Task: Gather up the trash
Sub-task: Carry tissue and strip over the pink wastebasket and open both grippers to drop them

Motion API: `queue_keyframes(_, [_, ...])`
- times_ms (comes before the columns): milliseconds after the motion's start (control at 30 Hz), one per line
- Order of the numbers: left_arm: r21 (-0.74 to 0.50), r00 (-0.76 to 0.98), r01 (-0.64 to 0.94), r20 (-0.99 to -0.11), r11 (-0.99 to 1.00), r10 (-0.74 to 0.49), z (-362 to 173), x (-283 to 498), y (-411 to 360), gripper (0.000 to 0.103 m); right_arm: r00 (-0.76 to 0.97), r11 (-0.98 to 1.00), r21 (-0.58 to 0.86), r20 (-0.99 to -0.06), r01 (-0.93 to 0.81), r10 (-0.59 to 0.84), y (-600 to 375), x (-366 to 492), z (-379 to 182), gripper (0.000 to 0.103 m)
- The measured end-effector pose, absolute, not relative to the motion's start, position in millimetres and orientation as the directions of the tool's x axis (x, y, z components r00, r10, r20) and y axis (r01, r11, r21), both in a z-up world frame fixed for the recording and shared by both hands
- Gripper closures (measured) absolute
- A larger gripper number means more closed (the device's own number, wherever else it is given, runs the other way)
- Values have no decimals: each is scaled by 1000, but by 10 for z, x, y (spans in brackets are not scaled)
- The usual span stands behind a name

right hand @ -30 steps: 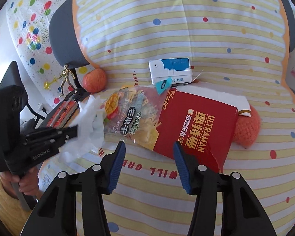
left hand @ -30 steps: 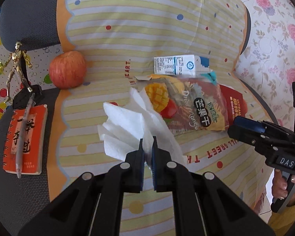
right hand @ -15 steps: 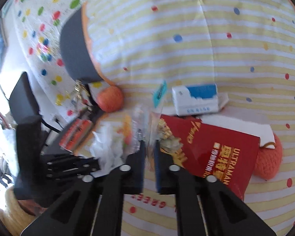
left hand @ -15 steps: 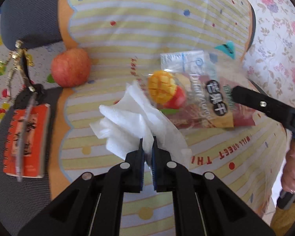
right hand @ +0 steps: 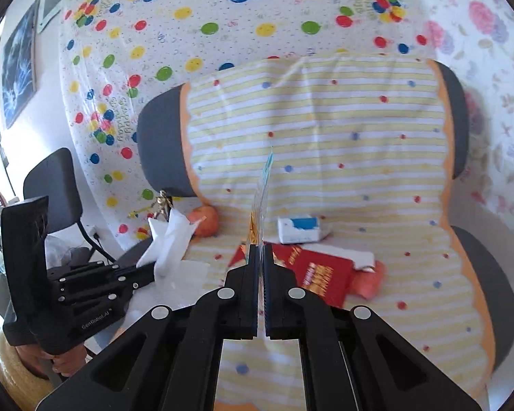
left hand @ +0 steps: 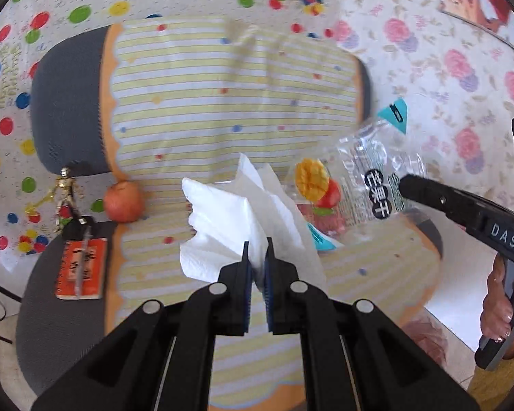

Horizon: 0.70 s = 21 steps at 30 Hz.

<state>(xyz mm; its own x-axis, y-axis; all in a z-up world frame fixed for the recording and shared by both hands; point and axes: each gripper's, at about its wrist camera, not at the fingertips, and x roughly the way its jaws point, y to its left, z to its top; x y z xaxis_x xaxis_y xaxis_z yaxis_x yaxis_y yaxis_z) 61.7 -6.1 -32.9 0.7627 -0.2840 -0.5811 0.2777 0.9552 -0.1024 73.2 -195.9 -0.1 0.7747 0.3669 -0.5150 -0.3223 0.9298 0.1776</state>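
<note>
Low in the middle of the left wrist view, the left tongs [left hand: 256, 257] are pinching a crumpled white tissue [left hand: 236, 219], which is fanning upward from the closed tips. To the right of it, the right tongs [left hand: 402, 185] are reaching in from the right edge and gripping a clear mango snack bag [left hand: 356, 178], which is hanging above the striped chair cover [left hand: 222, 102]. At the far right edge, a hand [left hand: 500, 301] is wrapping around that tool's handle.

Seen from the right wrist view, the right tongs [right hand: 260, 257] are shut on the snack bag [right hand: 262, 202], which is showing edge-on as a thin sliver rising from the tips. At centre left, the tissue [right hand: 169, 239] is sticking up from the other tool. Lying on the chair seat are a red Ultraman packet [right hand: 320, 274], a blue and white carton [right hand: 300, 229] and an apple [right hand: 207, 221].

At lower left of the left wrist view, an orange notebook [left hand: 82, 269] is lying below a small gold figure [left hand: 65, 191].
</note>
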Motion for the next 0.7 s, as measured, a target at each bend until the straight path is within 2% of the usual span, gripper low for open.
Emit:
queue_keyframes(233, [-76, 679, 478, -600, 875, -423, -481, 303, -912, 99, 803, 983, 148, -569, -113, 178, -2650, 18, -205, 99])
queue_keyframes(467, [3, 622, 653, -572, 757, -535, -335, 63, -1699, 99, 774, 979, 161, -634, 124, 6, -3339, -639, -441, 99])
queue_keyframes(600, [-69, 600, 652, -561, 755, -569, -452, -34, -1859, 99, 717, 956, 184, -696, 230, -38, -3607, -873, -735, 99])
queue_keyframes(700, [-115, 552, 655, -602, 747, -577, -617, -53, -1909, 99, 655, 935, 188, -753, 301, -60, -3766, -920, -1049, 99])
